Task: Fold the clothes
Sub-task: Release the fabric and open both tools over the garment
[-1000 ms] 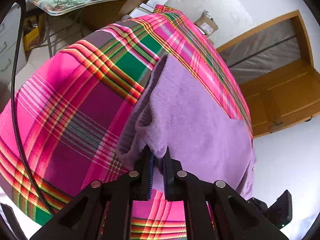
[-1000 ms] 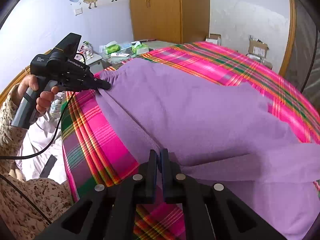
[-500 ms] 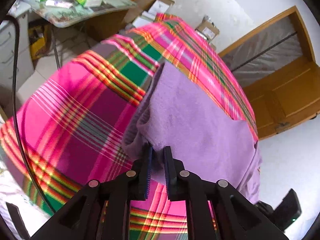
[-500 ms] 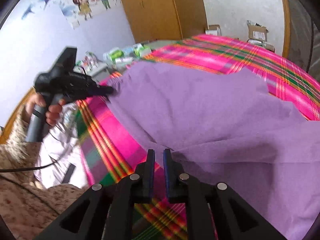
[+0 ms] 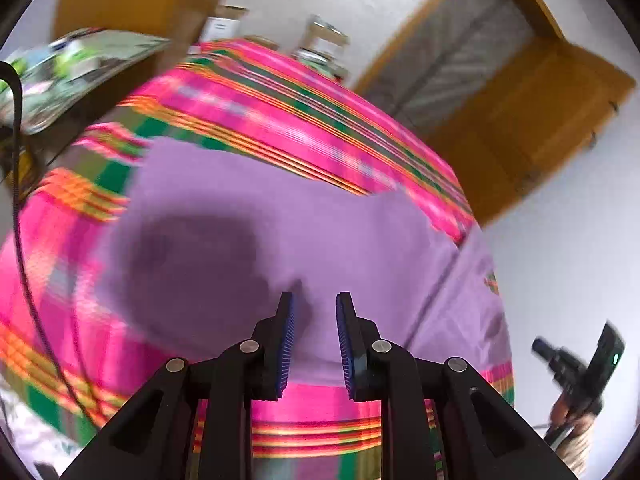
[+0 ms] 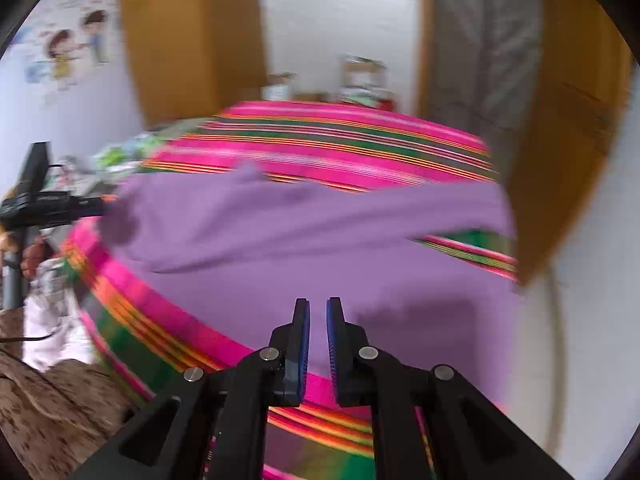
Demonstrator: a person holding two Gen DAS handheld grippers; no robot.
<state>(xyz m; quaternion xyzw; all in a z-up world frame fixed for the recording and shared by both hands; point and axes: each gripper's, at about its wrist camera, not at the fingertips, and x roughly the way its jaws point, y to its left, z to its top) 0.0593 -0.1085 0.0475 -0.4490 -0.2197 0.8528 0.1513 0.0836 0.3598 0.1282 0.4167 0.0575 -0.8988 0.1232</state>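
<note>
Left gripper (image 5: 313, 310): jaws are seen parted with nothing between them; they have just been opening, and the cloth they hang over is not touched by the pads.
Right gripper (image 6: 317, 316): a narrow gap is left between the jaws, and nothing is held in it; only cloth lying further off is seen through the gap.
Garment (image 5: 280, 216): a purple garment is spread on the bed, released by both grippers. In the right view a fold or ridge is seen running across it, and its right end is draped over the bed's edge.
Bedspread (image 5: 272, 96): a pink, green and orange plaid cover is laid under the garment and shows on all sides of it.
Beyond the bed: a cluttered table (image 5: 80, 60), boxes (image 6: 360, 76) and a wooden door (image 5: 540, 120) are made out, all blurred.
Risk, slipping: the draped end could be dragged off the bed by its own weight, and the fold would be undone.
Risk, crooked fold: if the next edge is taken from an uneven ridge, the layers would be set askew.
Risk, wrong grab: the bedspread could be pinched along with the garment if the jaws are lowered too deep.
Risk, blur: both views are smeared, so edges may be misjudged.
</note>
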